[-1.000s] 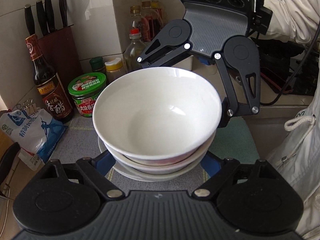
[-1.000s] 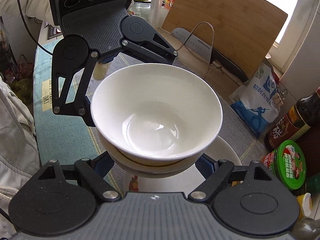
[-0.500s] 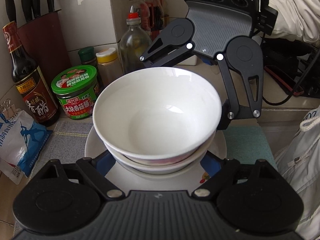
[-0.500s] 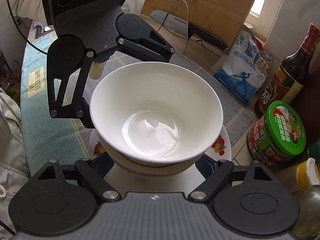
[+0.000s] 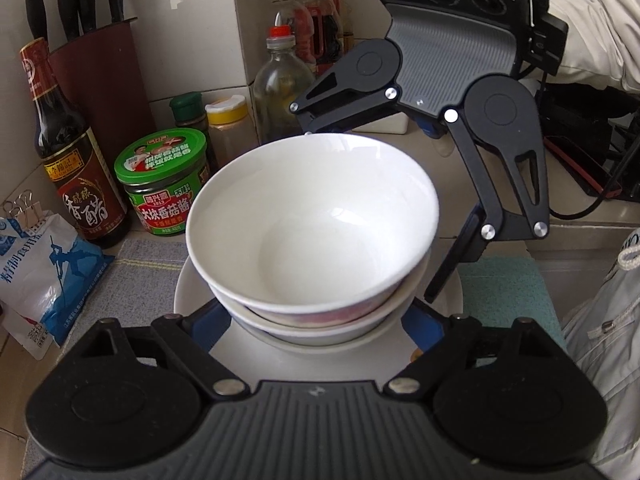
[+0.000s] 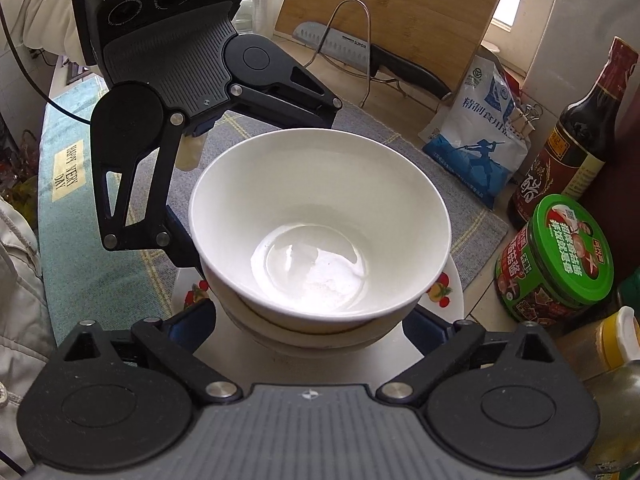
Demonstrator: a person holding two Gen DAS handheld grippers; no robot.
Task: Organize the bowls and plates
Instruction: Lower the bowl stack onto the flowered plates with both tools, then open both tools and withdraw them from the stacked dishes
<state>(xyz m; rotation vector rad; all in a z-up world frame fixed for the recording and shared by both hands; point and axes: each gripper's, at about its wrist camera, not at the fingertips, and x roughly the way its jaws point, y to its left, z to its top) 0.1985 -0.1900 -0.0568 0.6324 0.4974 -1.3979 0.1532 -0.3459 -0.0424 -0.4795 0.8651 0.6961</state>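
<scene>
A stack of white bowls (image 5: 312,236) is seen resting on a fruit-patterned plate (image 6: 454,294), which lies on a grey checked mat (image 6: 472,216) on the surface. The stack is flanked on opposite sides by the two grippers. The left gripper (image 5: 316,316) is placed at one side of the lower bowls; its jaws are opening, with the stack between them, and whether the pads still touch the bowls cannot be told. The right gripper (image 6: 310,322) is set at the other side; its jaws are opening wide, the stack lies between them, and a gap is seen between its far finger (image 5: 452,260) and the bowls. A green-lidded jar (image 5: 164,180) and a dark vinegar bottle (image 5: 72,160) stand near the plate, with a blue and white salt bag (image 6: 478,140) beside the mat.
</scene>
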